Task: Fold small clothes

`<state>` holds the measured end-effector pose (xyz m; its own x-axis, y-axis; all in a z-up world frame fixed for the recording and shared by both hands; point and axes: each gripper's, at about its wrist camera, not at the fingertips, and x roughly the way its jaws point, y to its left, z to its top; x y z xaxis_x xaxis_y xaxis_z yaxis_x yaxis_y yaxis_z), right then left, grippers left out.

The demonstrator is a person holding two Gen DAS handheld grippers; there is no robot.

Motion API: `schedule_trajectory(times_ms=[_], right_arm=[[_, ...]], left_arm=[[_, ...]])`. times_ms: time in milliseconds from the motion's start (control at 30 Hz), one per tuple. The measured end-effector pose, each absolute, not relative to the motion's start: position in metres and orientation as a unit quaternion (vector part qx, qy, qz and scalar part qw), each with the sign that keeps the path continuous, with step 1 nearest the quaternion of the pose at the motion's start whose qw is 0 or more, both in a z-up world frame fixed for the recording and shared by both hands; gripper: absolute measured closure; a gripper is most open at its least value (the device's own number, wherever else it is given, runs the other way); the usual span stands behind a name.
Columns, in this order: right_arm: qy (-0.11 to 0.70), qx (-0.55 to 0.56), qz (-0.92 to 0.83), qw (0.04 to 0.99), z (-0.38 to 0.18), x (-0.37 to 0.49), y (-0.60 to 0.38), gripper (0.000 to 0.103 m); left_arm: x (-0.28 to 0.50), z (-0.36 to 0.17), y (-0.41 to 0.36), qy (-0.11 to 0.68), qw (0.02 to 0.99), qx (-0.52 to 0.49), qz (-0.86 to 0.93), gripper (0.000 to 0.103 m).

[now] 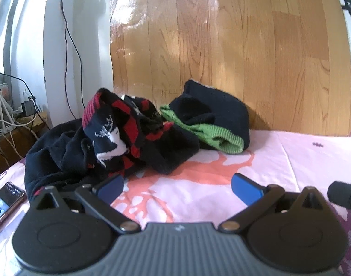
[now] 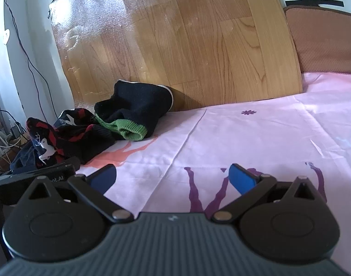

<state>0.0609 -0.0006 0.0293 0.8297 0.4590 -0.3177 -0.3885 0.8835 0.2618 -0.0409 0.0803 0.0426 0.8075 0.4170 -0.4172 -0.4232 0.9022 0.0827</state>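
Clothes pile [image 1: 120,138]: dark small garments heaped at centre left of my left view, resting on the pink sheet, against the foot of the wooden board.
Red-and-black sock [image 1: 111,124]: on top of the heap, white deer motif facing my left claw.
Green-cuffed sock [image 1: 212,124]: right end of the heap, black with a ribbed green cuff, touching the red-and-black one.
Left claw [image 1: 177,187]: released, blue pads spread wide, nothing between them; just in front of the heap, over a coral print.
Right claw [image 2: 173,179]: released, pads apart, empty; over bare sheet right of the pile, over purple prints.
Pink sheet [image 2: 267,138]: creased, covers a bed.
Wooden board [image 1: 244,46]: upright behind the clothes.
Phone [image 1: 5,202]: lower left edge, screen lit.
Cables [image 1: 67,34]: upper left, down the white wall.
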Motion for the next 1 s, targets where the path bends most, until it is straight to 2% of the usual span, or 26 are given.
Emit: schedule_trajectory(times_ms=[1000], right_arm=[[0.189,0.101,0.226,0.95,0.0284,0.0608,-0.0012,0.0]], left_arm=[[-0.0396,0.0391,0.0844,0.236,0.94,-0.009,0.246,0.0]])
